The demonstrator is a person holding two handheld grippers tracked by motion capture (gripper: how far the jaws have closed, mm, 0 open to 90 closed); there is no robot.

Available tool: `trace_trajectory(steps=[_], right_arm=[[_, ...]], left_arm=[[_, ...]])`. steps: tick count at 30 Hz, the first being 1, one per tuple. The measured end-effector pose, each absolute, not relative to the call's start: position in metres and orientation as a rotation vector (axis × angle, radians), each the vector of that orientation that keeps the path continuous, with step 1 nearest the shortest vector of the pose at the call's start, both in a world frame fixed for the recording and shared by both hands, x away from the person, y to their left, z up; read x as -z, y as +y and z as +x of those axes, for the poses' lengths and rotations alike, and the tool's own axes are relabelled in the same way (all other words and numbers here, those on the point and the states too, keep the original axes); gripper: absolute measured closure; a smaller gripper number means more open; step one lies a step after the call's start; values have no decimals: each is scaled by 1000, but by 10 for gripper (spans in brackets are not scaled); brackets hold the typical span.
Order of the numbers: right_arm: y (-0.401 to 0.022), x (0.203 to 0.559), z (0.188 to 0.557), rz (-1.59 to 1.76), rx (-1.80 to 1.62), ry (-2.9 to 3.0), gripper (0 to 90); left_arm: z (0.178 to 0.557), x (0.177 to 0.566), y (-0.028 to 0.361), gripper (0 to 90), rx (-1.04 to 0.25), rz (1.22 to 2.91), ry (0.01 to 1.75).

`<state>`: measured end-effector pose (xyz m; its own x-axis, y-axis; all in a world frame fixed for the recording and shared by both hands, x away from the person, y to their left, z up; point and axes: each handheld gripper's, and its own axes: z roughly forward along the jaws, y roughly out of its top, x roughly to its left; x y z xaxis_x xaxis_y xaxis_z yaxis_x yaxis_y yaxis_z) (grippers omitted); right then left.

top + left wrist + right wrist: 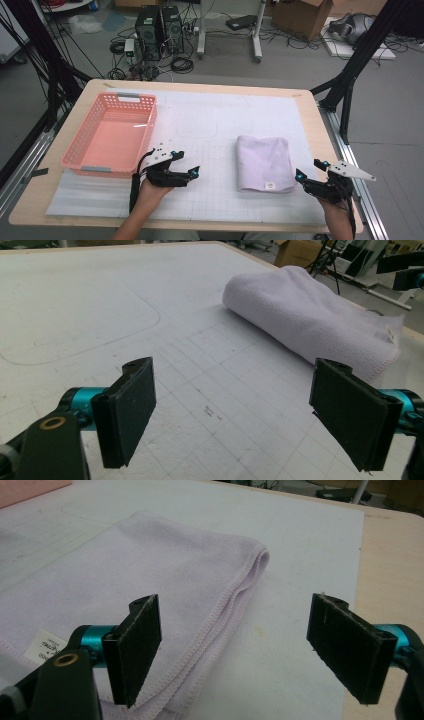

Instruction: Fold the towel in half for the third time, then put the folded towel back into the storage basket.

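Note:
A folded lilac towel (264,162) lies flat on the white grid mat (210,115), right of centre, with a small white label at its near edge. My left gripper (186,162) rests left of the towel, apart from it, jaws open and empty. In the left gripper view the gripper (235,415) faces bare mat with the towel (310,315) farther off. My right gripper (308,169) sits at the towel's near right corner, open. In the right gripper view the gripper (237,650) straddles the towel's stitched edge (150,565), and its pads do not press on it.
An empty pink plastic basket (75,150) stands on the left of the mat, just behind my left hand. The wooden table's right edge (320,130) runs close to the right gripper. Black frame legs, computers and cables are on the floor beyond.

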<state>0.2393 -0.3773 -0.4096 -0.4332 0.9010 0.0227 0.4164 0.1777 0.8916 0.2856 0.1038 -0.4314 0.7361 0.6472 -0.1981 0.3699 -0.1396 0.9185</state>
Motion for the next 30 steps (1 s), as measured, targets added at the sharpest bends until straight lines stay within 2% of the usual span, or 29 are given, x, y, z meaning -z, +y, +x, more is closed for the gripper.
trace_trajectory(steps=[18, 23, 27, 30], right_arm=[[-376, 413, 243, 1247, -1184, 1962, 205], [-377, 414, 242, 1252, -1173, 1974, 206], [-378, 415, 243, 1260, -1171, 1977, 206], [-378, 415, 243, 1261, -1169, 1978, 206]], left_arm=[[288, 433, 93, 196, -254, 1761, 798], [293, 428, 83, 187, -228, 1788, 779], [299, 427, 69, 176, -281, 1763, 728], [307, 424, 57, 176, -274, 1828, 744]])
